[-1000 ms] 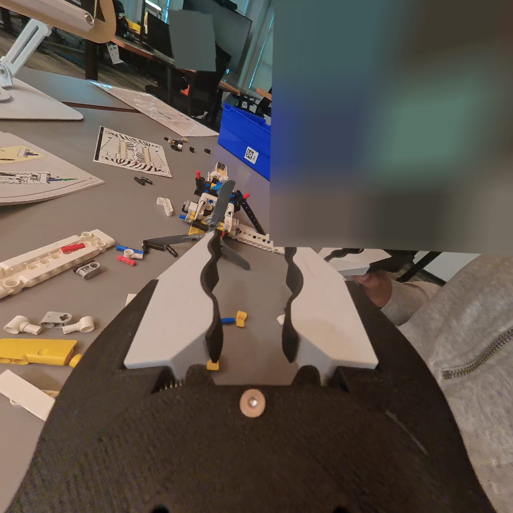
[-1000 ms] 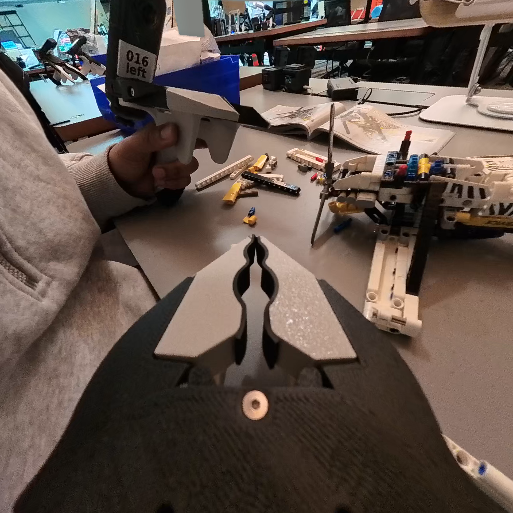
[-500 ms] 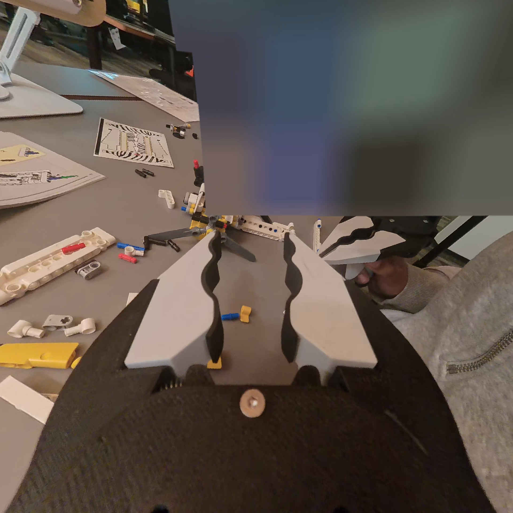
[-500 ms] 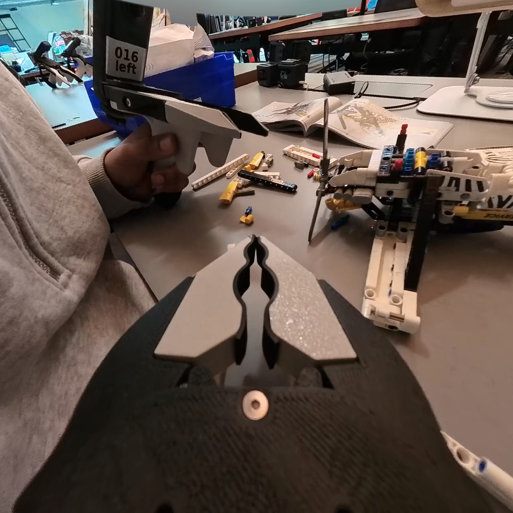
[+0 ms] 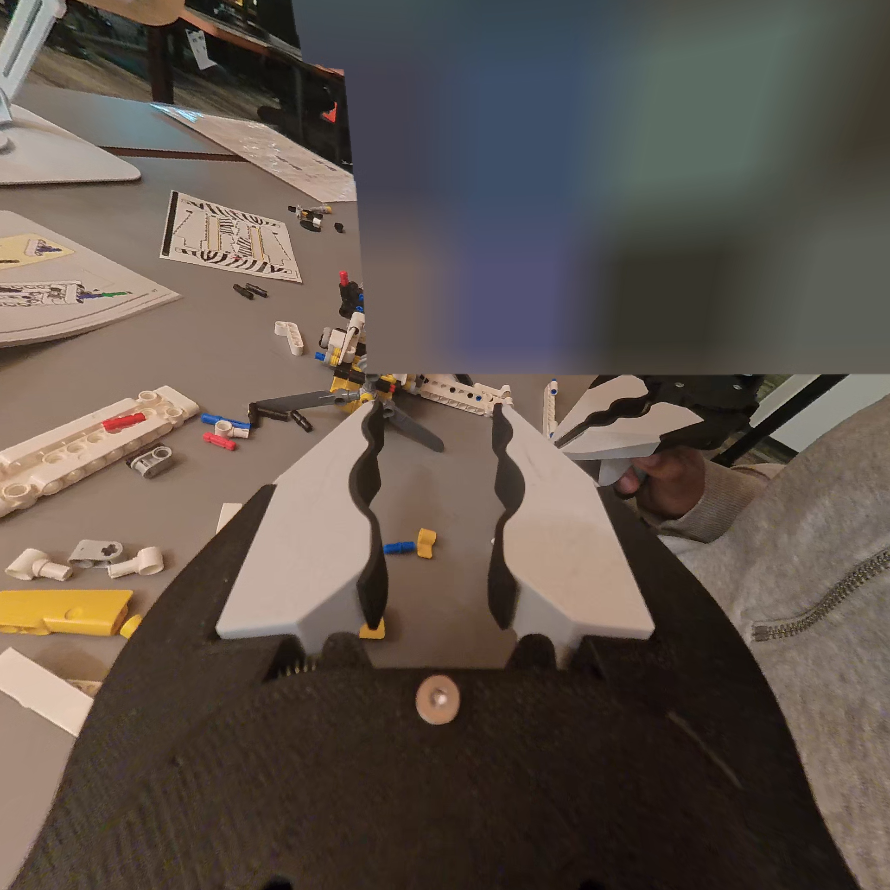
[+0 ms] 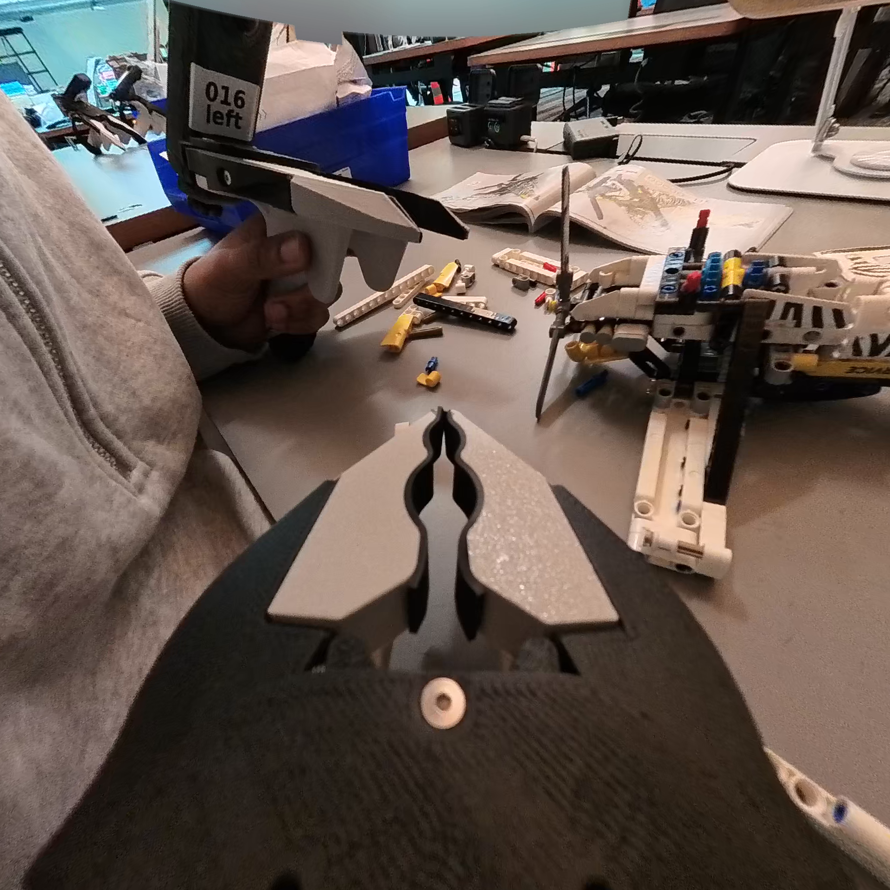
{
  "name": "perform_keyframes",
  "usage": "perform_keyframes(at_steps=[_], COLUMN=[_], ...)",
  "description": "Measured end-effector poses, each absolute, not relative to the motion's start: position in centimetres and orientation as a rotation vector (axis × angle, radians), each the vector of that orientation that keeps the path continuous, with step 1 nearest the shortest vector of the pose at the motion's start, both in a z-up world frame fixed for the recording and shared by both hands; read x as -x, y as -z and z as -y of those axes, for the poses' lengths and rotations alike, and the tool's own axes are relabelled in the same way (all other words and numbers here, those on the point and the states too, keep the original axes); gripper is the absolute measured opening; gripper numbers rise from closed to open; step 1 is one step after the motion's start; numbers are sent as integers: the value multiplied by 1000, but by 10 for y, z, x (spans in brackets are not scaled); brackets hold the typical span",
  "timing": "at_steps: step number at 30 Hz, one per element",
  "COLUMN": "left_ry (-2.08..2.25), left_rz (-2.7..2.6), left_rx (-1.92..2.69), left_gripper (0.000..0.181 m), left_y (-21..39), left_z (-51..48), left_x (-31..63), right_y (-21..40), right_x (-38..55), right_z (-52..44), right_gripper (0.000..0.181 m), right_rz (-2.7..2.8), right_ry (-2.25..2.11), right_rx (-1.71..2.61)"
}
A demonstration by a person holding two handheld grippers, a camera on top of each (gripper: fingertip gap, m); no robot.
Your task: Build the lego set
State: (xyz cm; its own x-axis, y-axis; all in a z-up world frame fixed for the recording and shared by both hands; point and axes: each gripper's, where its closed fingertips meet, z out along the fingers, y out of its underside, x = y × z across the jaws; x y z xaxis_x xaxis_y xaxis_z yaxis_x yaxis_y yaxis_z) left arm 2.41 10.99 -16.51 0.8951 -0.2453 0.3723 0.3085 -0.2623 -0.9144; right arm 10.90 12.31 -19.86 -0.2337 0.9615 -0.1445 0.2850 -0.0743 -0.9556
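A partly built white, black and yellow lego plane [image 6: 722,308] with a grey propeller [image 6: 561,298] stands on the grey table [image 6: 794,481]; in the left wrist view [image 5: 346,346] a blurred patch hides most of it. My left gripper [image 5: 436,412] is open and empty, held above the table. A small yellow connector with a blue pin [image 5: 414,544] lies on the table between its fingers, and also shows in the right wrist view [image 6: 428,375]. My right gripper [image 6: 445,414] is shut and empty near the table's front edge, left of the plane's white wing [image 6: 674,491].
Loose parts lie to the left: a long white panel [image 5: 91,438], a yellow piece [image 5: 62,611], small white and grey connectors [image 5: 111,558]. A black beam [image 6: 464,310], a white beam [image 6: 380,298], an open booklet [image 6: 602,202], a sticker sheet [image 5: 231,241] and a blue bin [image 6: 337,130] stand farther back. Across from one pair of fingers to the other is roughly 10 centimeters. The right tips stand about 10 centimeters off the plane's white wing [image 6: 674,491].
The left gripper's view has swung so my right gripper now shows at its right edge. The right gripper has shifted slightly. Both jaws stand as before.
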Motion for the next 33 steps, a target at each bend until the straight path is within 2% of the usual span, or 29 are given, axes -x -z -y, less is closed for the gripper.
perform_keyframes(at_steps=[16,33], left_ry=[559,595], left_rz=[74,127], left_rx=[1766,1755], left_gripper=[44,45], left_y=[167,169], left_z=[-111,-111], left_x=[-23,-16], right_y=[196,174], right_x=[-111,-129], right_z=[-121,-108], right_gripper=[0,0], right_rz=[1555,1468], right_ry=[-1338,-1325], right_rx=[1325,1038])
